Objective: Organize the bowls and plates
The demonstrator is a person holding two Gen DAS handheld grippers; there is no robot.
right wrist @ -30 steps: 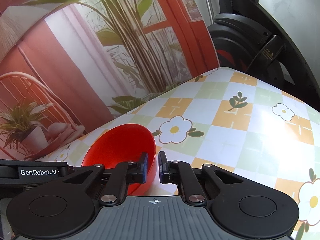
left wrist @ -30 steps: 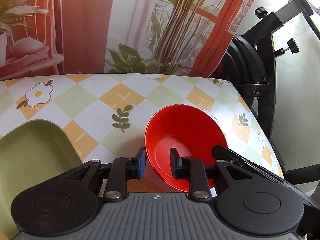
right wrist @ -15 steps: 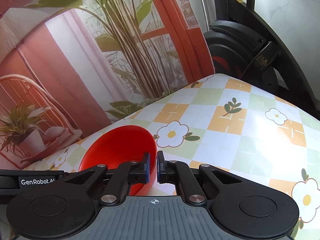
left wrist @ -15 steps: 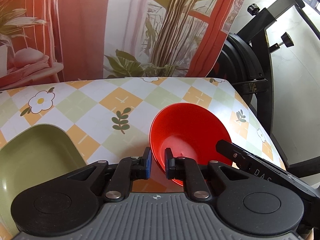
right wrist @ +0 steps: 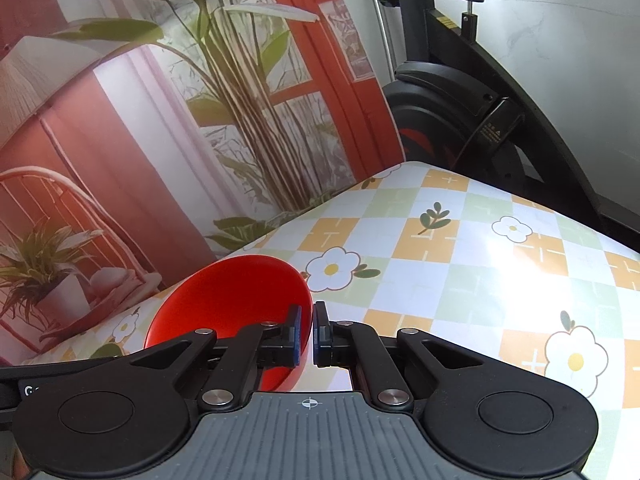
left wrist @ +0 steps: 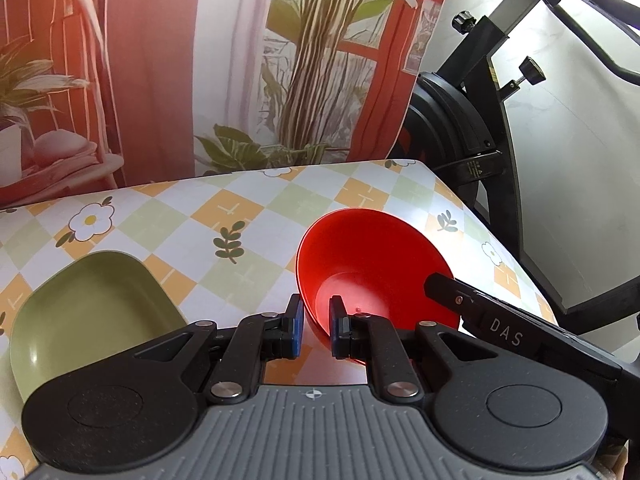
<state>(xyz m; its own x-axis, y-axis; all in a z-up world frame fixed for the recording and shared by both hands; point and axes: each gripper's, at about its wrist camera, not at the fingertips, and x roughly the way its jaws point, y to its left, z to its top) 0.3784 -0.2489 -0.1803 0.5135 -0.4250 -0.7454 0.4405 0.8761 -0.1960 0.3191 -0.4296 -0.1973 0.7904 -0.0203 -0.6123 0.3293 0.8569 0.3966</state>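
**Bowl pinched from both sides, lifted over table**

Bowl first: your round red plastic bowl (left wrist: 376, 264) is tilted, mouth facing away from the left cam, its base toward you. It looks held up off the checked floral tablecloth (left wrist: 240, 216) rather than sitting flat, though contact w/ the cloth under the tongs is hidden.

Left gripper (left wrist: 316, 330): you've got its jaws narrowed onto the near-left rim of the bowl, one blue pad outside the wall, the other inside. Gripping the bowl.

Right gripper (right wrist: 307, 338): same story on the opposite side. In the right cam the bowl (right wrist: 232, 300) sits left of centre, and its right-hand rim runs down between the two blue pads, jaws nearly together. Gripping the bowl too. In the left cam you can see the right tool's black arm marked "DAS" coming in from the right, at the bowl's edge.

Olive-green rounded-square plate (left wrist: 88, 312) lies flat on the cloth to your left, near the bowl but apart from it, partly hidden by the left tool body.

Behind the table: printed backdrop w/ plants and red window frames (left wrist: 312, 60); black exercise bike (left wrist: 472, 132) at the far right corner.
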